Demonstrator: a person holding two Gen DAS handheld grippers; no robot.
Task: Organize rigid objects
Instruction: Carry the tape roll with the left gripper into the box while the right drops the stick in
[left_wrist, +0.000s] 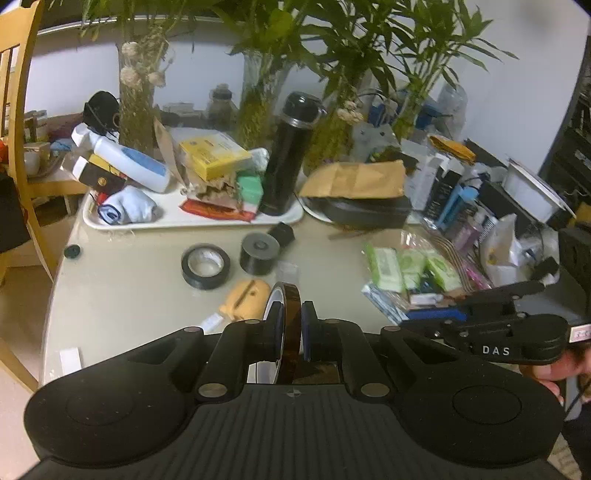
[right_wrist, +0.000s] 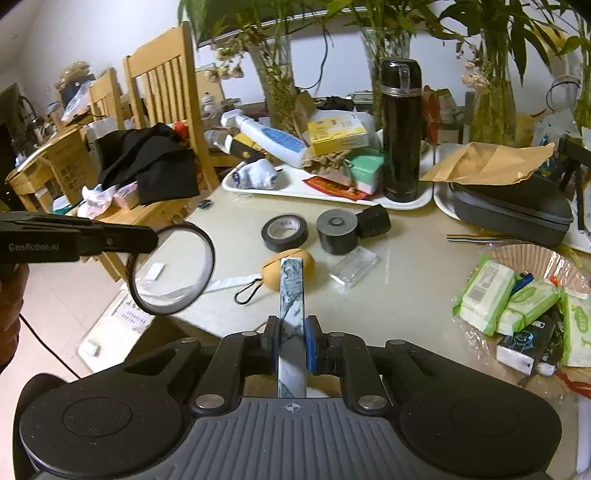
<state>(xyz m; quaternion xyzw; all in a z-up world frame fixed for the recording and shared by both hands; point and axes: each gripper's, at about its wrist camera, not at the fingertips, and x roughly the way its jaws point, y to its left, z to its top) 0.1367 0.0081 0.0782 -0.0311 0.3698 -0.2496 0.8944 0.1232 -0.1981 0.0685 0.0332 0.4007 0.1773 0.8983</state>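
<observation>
While the left wrist view shows the amber tape roll (left_wrist: 287, 325) only edge-on, pinched between the jaws of the left gripper (left_wrist: 290, 332), the right wrist view shows it at the left of the frame as a full thin ring (right_wrist: 171, 269) in the air over the table edge (right_wrist: 207, 317). The right gripper (right_wrist: 291, 343) pinches a marbled flat bar (right_wrist: 291, 295) at lower centre. At upper centre the white tray (right_wrist: 332, 197) holds a black flask (right_wrist: 400, 129), a yellow box (right_wrist: 338, 136) and a white bottle (right_wrist: 273, 138).

Wooden chair (right_wrist: 162, 96) stands beside glass vases of bamboo (right_wrist: 495, 110)
</observation>
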